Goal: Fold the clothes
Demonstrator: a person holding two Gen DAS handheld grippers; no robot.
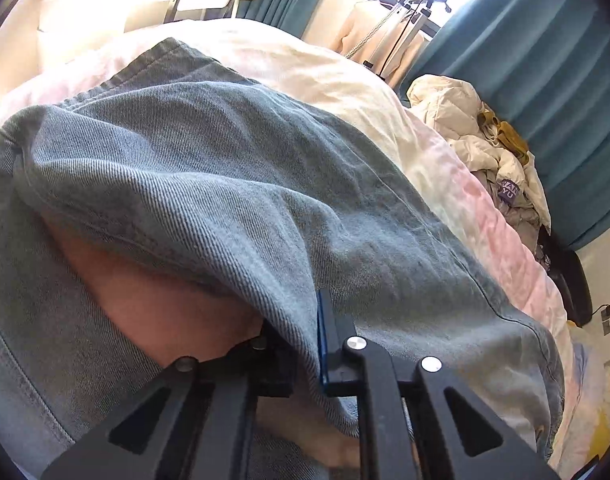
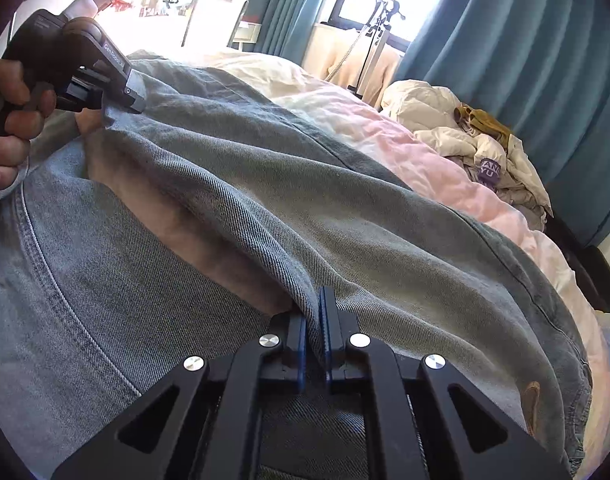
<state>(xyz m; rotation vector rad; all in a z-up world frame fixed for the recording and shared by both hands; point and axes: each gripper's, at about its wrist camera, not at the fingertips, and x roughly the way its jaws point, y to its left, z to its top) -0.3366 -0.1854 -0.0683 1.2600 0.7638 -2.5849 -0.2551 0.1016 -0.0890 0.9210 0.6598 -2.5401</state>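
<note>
A bed [image 1: 345,76] covered with a pale pink and cream duvet fills the room between teal curtains [image 1: 545,80] and a bright window. Across the duvet lies a pair of grey-blue denim jeans [image 1: 209,168], spread wide and raised into a long fold along its near edge, so that the paler inner side of the cloth shows beneath. At the far side of the bed, near the curtains, sits a heap of cream and grey clothes [image 2: 477,148] with a mustard piece on top. The right hand-held gripper [image 2: 313,344] is clenched on the lifted denim fold, its blue pads pressing the cloth from both sides. The left hand-held gripper [image 1: 305,356] likewise grasps the same raised edge further along, with the denim pinched between its fingers; in the right wrist view it appears at upper left, biting the fabric, with a person's hand [image 2: 9,120] wrapped around its handle.
</note>
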